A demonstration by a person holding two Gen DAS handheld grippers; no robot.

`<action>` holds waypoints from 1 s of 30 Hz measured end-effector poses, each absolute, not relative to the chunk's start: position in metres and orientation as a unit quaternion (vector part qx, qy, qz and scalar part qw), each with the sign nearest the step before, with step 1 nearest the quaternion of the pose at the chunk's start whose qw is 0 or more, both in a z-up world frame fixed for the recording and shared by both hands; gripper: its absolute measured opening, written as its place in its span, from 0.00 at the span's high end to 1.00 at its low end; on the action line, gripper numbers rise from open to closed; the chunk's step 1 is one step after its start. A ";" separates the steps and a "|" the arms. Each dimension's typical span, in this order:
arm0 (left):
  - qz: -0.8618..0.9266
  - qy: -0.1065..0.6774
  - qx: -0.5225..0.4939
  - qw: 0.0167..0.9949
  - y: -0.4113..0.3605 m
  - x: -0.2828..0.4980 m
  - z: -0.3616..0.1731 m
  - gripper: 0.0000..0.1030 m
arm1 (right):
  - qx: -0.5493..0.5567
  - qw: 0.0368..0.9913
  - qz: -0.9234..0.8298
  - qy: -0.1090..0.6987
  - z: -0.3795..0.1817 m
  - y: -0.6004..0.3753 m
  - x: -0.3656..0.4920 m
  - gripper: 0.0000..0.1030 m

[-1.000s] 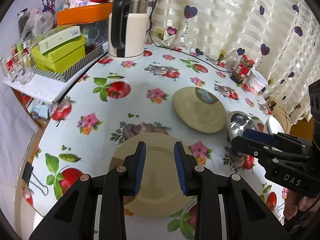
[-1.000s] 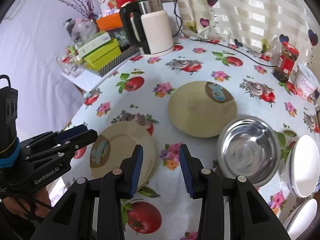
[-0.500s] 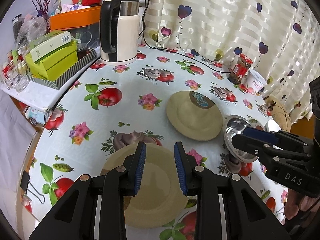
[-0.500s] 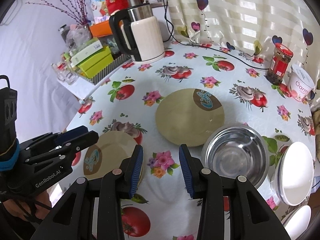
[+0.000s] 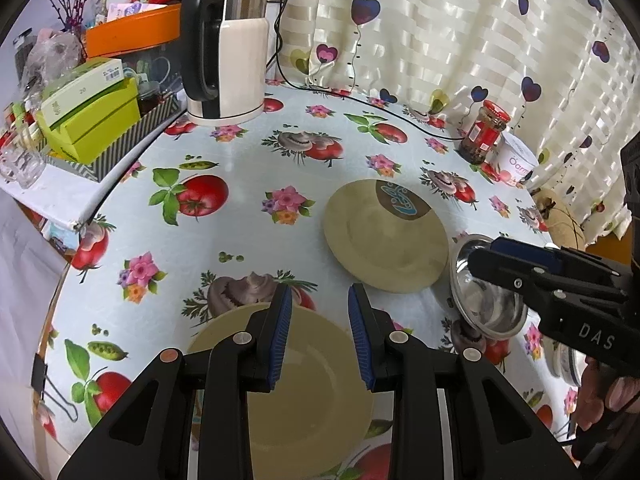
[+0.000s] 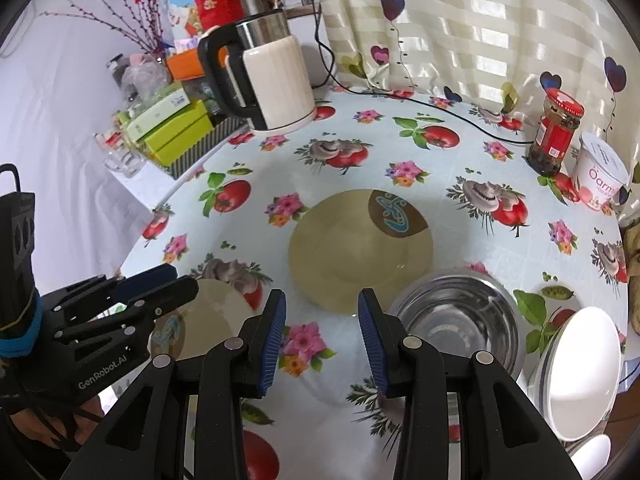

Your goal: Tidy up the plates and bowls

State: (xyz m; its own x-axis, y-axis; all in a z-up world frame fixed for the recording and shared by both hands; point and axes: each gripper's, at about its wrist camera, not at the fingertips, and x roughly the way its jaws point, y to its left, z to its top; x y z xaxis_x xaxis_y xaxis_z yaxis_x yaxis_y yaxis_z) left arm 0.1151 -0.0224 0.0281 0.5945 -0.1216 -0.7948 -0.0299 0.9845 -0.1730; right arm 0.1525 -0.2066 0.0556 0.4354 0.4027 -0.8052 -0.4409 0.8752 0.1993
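Plates are lying flat on the worktop (image 5: 240, 184): the near plate (image 5: 312, 392) is sitting under the left hand-held gripper (image 5: 316, 334), and the far plate (image 6: 352, 252), with a brown patch and blue mark at its rim, is resting toward the middle. They are looking glazed and stiff, probably ceramic, so I am judging them fairly heavy, slick and breakable if knocked or dropped. Lying flat, each is offering only its thin raised rim; a hold would likely have to pinch that edge, one finger over and one slipping under, near the closest side.

Just beside the far plate, the steel bowl (image 6: 460, 320) is standing upright, looking light, hard and slippery, with a thin lip as the natural place to pinch. Two white bowls (image 6: 580, 372) are leaning at the worktop's edge to its right, likely fragile as well.

The left hand-held gripper is hovering over the near plate with fingers apart and nothing between them. The right hand-held gripper (image 6: 322, 334) is also standing apart and empty, pointing at the cloth between the plates and steel bowl. A kettle (image 5: 224, 56) and jar (image 6: 556, 132) are standing well behind.
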 end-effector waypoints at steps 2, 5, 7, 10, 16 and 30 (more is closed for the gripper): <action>-0.027 0.452 -0.086 0.887 -0.023 0.120 0.025 0.71 | -0.019 0.847 0.247 0.471 0.054 -0.209 0.158 0.64; -0.030 0.458 -0.094 0.883 -0.023 0.129 0.019 0.71 | -0.016 0.847 0.241 0.474 0.051 -0.212 0.169 0.64; -0.033 0.462 -0.103 0.880 -0.023 0.134 0.015 0.71 | -0.014 0.847 0.237 0.476 0.050 -0.213 0.176 0.63; -0.038 0.467 -0.117 0.875 -0.022 0.142 0.010 0.71 | -0.011 0.847 0.230 0.479 0.048 -0.217 0.188 0.61; -0.045 0.478 -0.143 0.866 -0.019 0.155 -0.001 0.71 | -0.006 0.845 0.213 0.490 0.040 -0.224 0.213 0.59; -0.066 0.504 -0.183 0.842 -0.025 0.188 -0.026 0.70 | 0.009 0.830 0.182 0.528 0.006 -0.236 0.261 0.59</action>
